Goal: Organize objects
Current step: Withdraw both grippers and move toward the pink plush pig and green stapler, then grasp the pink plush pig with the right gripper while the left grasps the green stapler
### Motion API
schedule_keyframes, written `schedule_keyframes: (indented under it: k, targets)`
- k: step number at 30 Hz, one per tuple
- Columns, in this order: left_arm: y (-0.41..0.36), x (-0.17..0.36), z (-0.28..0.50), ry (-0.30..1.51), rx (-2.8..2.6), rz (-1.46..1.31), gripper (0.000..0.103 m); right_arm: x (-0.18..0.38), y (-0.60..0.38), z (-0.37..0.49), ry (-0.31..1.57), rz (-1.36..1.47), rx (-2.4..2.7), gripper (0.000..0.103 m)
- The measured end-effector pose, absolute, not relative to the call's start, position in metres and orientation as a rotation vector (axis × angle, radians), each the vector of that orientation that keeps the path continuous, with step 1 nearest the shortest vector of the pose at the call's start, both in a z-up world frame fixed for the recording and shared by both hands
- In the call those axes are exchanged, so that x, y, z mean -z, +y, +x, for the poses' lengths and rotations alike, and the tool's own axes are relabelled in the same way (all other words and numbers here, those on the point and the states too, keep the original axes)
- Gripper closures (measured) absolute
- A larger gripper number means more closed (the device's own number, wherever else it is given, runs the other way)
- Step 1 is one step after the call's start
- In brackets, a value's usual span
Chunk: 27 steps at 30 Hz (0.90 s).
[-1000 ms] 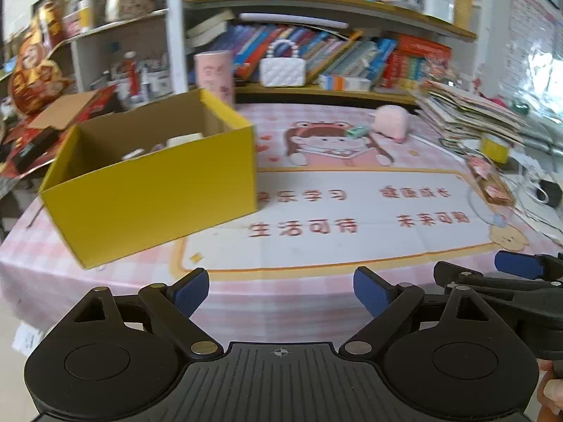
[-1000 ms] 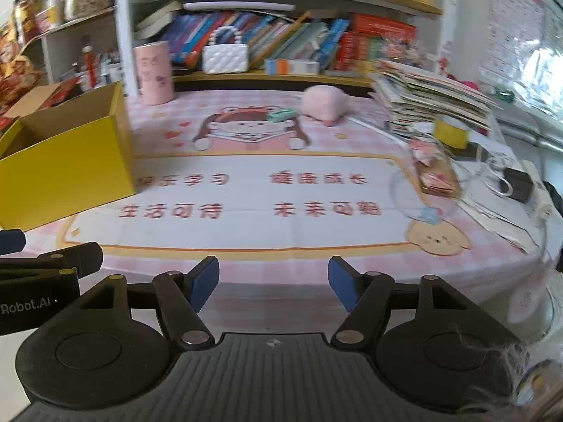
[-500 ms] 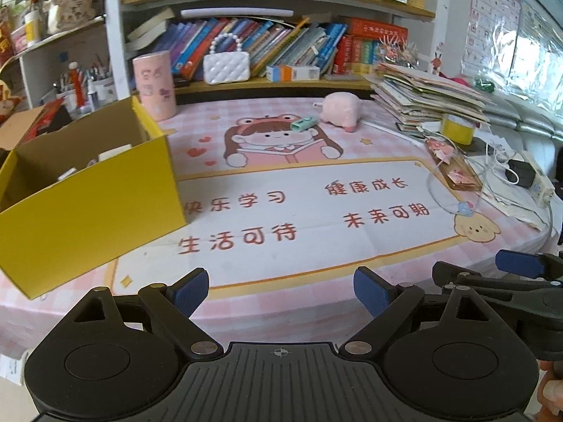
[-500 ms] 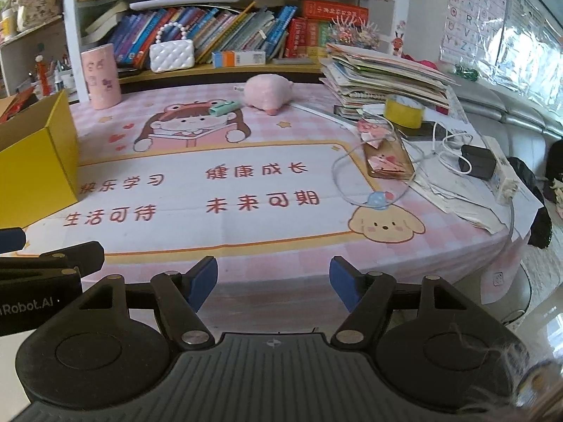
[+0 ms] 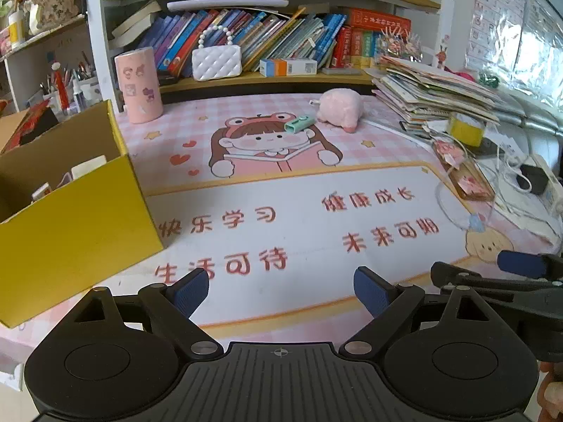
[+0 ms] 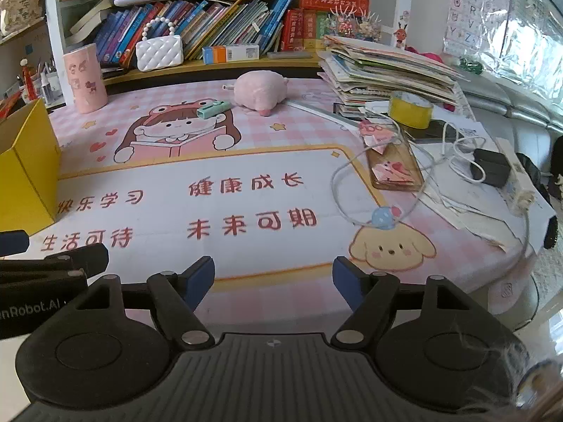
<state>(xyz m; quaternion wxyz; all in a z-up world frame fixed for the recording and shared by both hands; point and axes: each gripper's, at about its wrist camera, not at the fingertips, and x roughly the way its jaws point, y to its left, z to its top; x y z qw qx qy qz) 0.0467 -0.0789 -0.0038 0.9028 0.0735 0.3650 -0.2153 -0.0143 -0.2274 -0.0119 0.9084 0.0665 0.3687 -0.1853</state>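
A yellow cardboard box (image 5: 74, 218) stands at the table's left, holding a few pale items (image 5: 88, 167). A pink plush pig (image 5: 339, 109) and a small mint-green gadget (image 5: 299, 123) lie at the far middle of the cartoon mat. A phone in a decorated case (image 6: 392, 165) and a clear loop with a blue bead (image 6: 383, 218) lie on the right. My left gripper (image 5: 281, 292) hangs open over the mat's near edge, nothing between its blue pads. My right gripper (image 6: 272, 279) is beside it to the right, its jaws opening and empty.
A pink cylinder cup (image 5: 139, 84) and a white quilted purse (image 5: 216, 59) stand by the bookshelf. A pile of books and papers (image 6: 383, 70), a yellow tape roll (image 6: 410, 109), a black charger (image 6: 491, 167) and cables crowd the right side. The table edge (image 6: 492, 281) drops off at near right.
Both views have swung rightward along the table: the yellow box slid toward the left edge and the right-side clutter came into view. The right gripper's pads stand a little wider apart.
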Motion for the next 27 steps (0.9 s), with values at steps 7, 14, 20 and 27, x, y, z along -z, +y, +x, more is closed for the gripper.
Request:
schedule_keyframes:
  k: [7, 14, 20, 27]
  targets:
    - [-0.098, 0.001, 0.08, 0.754, 0.415, 0.124, 0.012, 0.013, -0.248, 0.017, 0.764, 0.133, 0.35, 0.03]
    - [-0.123, -0.005, 0.116, 0.742, 0.363, 0.101, 0.012, 0.007, -0.282, 0.054, 0.749, 0.145, 0.326, 0.029]
    - [-0.149, -0.011, 0.151, 0.737, 0.318, 0.087, 0.012, -0.001, -0.317, 0.092, 0.719, 0.155, 0.308, 0.027]
    - [-0.183, -0.014, 0.197, 0.723, 0.265, 0.075, 0.014, -0.014, -0.357, 0.153, 0.657, 0.181, 0.26, 0.023]
